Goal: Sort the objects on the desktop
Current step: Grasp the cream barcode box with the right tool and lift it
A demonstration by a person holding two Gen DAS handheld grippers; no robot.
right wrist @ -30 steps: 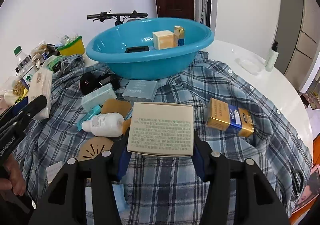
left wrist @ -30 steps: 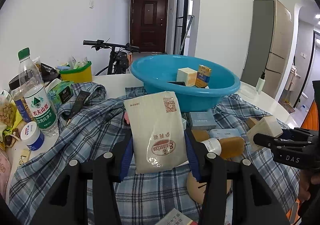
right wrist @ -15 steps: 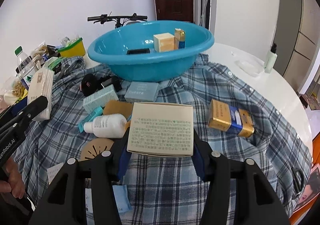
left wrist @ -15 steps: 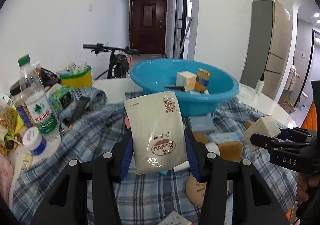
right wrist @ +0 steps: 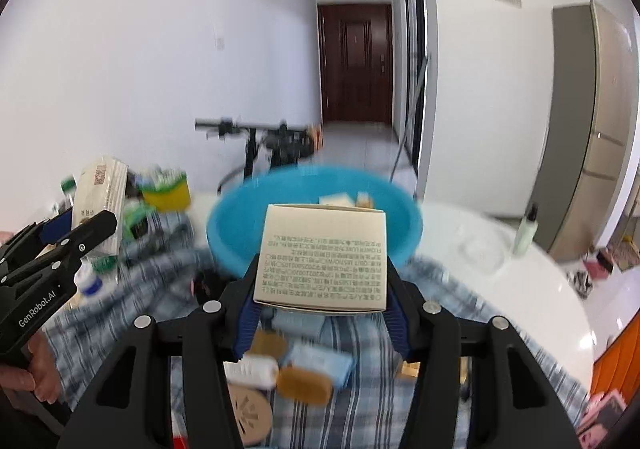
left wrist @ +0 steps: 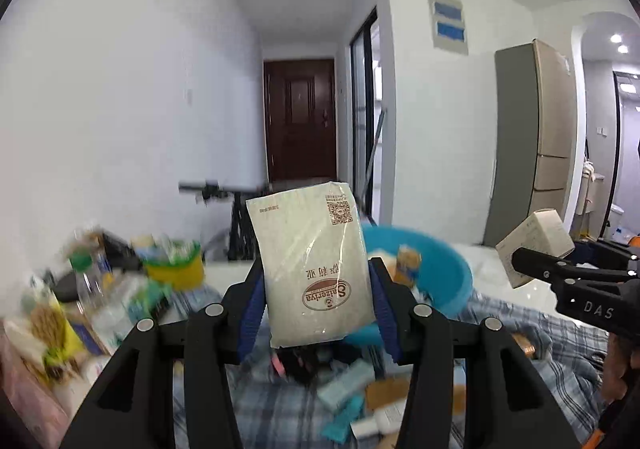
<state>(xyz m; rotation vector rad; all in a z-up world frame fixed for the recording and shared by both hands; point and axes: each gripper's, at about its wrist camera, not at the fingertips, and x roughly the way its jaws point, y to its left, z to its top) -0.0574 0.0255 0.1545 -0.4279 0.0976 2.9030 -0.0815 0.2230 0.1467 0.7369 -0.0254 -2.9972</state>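
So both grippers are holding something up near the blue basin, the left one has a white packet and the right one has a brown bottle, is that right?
Not quite. The left gripper does hold the white packet near the blue basin, but the right gripper holds a cream box with printed text, not a brown bottle. The right wrist view shows it clearly.

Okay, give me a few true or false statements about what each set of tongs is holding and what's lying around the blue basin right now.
1. The left tongs grip a white packet. True.
2. The right tongs are empty. False: they clamp a cream box with printed text.
3. The blue basin is empty. False: small boxes lie inside.
4. A checked cloth covers the table beneath the tongs. True.
5. The white bottle stands upright. False: it lies on its side.
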